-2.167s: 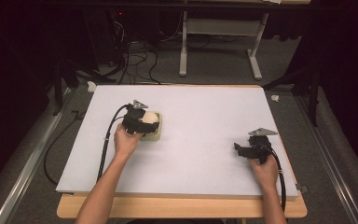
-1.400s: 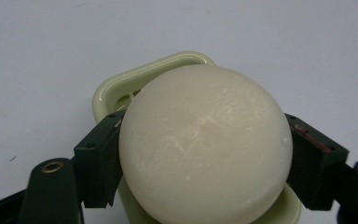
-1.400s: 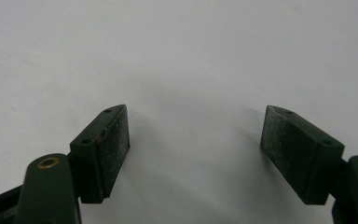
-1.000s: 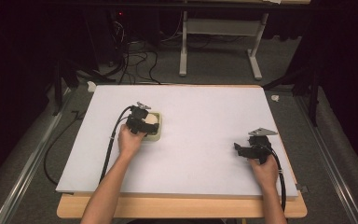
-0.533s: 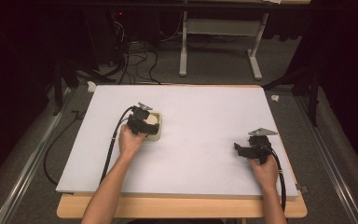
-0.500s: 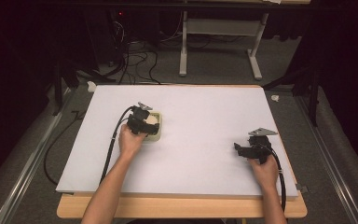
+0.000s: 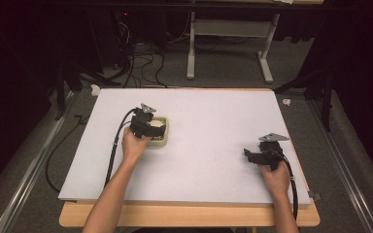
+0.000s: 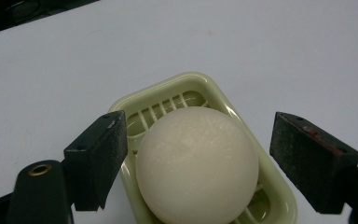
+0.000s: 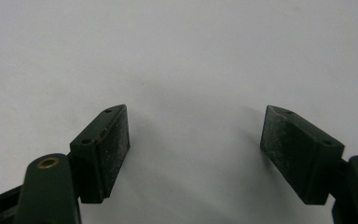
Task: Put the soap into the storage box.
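A white egg-shaped ball rests in a pale green slotted tray on the left part of the white board. My left gripper straddles the ball; its jaws have just been opening. Both pads stand clear of the ball, with a gap on each side. From above, the left gripper hangs over the tray, with the hand just in front of it. My right gripper is open over bare white surface with nothing between its jaws. In the high view the right gripper sits near the board's right front.
The white board lies on a wooden table whose front edge runs along the bottom. Black cables trail from both grippers toward the front. Beyond the far edge are desk legs and floor cables.
The left hand has edged slightly over the tray. The right hand has stayed in place.
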`<state>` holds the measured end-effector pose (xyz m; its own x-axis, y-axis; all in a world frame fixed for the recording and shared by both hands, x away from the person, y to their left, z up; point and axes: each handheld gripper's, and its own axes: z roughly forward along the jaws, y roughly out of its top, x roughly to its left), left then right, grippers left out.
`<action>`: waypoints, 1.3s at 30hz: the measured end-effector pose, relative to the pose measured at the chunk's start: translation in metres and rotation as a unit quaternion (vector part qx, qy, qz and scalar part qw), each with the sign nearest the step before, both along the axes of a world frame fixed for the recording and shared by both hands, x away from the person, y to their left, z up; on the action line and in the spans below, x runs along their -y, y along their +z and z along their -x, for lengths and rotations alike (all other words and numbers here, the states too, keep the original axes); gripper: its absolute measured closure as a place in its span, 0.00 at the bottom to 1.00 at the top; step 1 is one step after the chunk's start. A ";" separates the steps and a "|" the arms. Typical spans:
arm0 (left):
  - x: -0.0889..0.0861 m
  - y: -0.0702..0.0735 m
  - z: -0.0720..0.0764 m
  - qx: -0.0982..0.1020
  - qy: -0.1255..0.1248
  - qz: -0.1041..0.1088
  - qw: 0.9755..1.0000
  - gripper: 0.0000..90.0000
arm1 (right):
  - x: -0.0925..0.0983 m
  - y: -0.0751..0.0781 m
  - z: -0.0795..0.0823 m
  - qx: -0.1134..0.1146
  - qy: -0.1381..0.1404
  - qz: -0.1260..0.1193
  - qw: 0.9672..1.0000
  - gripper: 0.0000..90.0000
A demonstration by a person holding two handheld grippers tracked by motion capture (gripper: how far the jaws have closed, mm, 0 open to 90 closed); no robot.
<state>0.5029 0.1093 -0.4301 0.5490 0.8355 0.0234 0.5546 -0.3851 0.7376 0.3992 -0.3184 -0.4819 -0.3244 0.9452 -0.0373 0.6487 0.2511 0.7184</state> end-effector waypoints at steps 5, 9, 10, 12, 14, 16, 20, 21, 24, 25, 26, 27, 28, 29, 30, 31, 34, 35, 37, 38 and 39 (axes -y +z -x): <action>-0.005 0.007 0.003 0.005 -0.001 0.008 1.000 0.22 | 0.000 0.000 0.000 0.000 0.000 0.000 1.000 0.27; -0.009 0.011 0.005 0.008 -0.002 0.015 1.000 0.22 | 0.000 0.000 0.000 0.000 0.000 0.000 1.000 0.27; -0.010 0.013 0.007 0.010 -0.004 0.019 1.000 0.22 | 0.000 0.000 0.000 0.000 0.000 0.000 1.000 0.27; -0.012 0.015 0.009 0.012 -0.006 0.021 1.000 0.22 | 0.000 0.000 0.000 0.000 0.000 0.000 1.000 0.27; -0.012 0.015 0.010 0.012 -0.007 0.023 1.000 0.22 | 0.000 0.000 0.000 0.000 0.000 0.000 1.000 0.27; -0.014 0.016 0.012 0.013 -0.008 0.025 1.000 0.22 | 0.000 0.000 0.000 0.000 0.000 0.000 1.000 0.27; -0.021 0.017 0.016 0.014 -0.005 0.037 0.999 0.22 | 0.000 0.000 0.000 0.000 0.000 0.000 1.000 0.27; -0.023 0.017 0.016 0.013 -0.005 0.041 0.999 0.23 | 0.000 0.000 0.000 0.000 0.000 0.000 1.000 0.27; -0.027 0.019 0.019 0.016 -0.003 0.045 0.999 0.23 | 0.000 0.000 0.000 0.000 0.000 0.000 1.000 0.27; -0.027 0.019 0.019 0.016 -0.003 0.045 0.999 0.23 | 0.000 0.000 0.000 0.000 0.000 0.000 1.000 0.27; -0.029 0.021 0.021 0.018 -0.003 0.046 0.999 0.23 | 0.000 0.000 0.000 0.000 0.000 0.000 1.000 0.27; -0.029 0.021 0.021 0.018 -0.003 0.046 0.999 0.23 | 0.000 0.000 0.000 0.000 0.000 0.000 1.000 0.27; -0.032 0.021 0.022 0.019 -0.001 0.048 0.999 0.23 | 0.000 0.000 0.000 -0.001 0.000 0.000 1.000 0.27; -0.032 0.021 0.022 0.019 -0.001 0.048 0.999 0.23 | 0.000 0.000 0.000 -0.001 0.000 0.000 1.000 0.27; -0.035 0.022 0.024 0.016 -0.001 0.047 0.999 0.23 | 0.000 0.000 0.000 0.000 -0.001 0.000 1.000 0.27; -0.036 0.022 0.025 0.015 -0.002 0.045 0.999 0.22 | 0.000 0.000 0.000 0.000 -0.001 0.000 1.000 0.27; -0.041 0.023 0.030 0.019 -0.001 0.046 0.999 0.23 | 0.000 0.000 0.000 0.000 -0.001 -0.001 1.000 0.27; -0.041 0.023 0.030 0.019 -0.001 0.046 0.999 0.23 | 0.000 0.000 0.000 0.000 -0.001 -0.001 1.000 0.27; -0.045 0.024 0.033 0.020 0.000 0.046 0.999 0.23 | 0.000 0.000 0.000 0.000 -0.001 -0.001 1.000 0.27; -0.046 0.024 0.034 0.019 0.002 0.047 0.999 0.23 | 0.000 0.000 0.000 -0.001 -0.001 -0.001 1.000 0.27; -0.050 0.024 0.035 0.020 0.003 0.050 0.999 0.23 | 0.000 0.000 0.000 -0.001 -0.002 -0.002 1.000 0.26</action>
<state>0.4676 0.1594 -0.4060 0.5434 0.8386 -0.0385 0.5267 -0.3049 0.7935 0.3996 -0.3188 -0.4821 -0.3209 0.9466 -0.0325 0.6514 0.2454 0.7179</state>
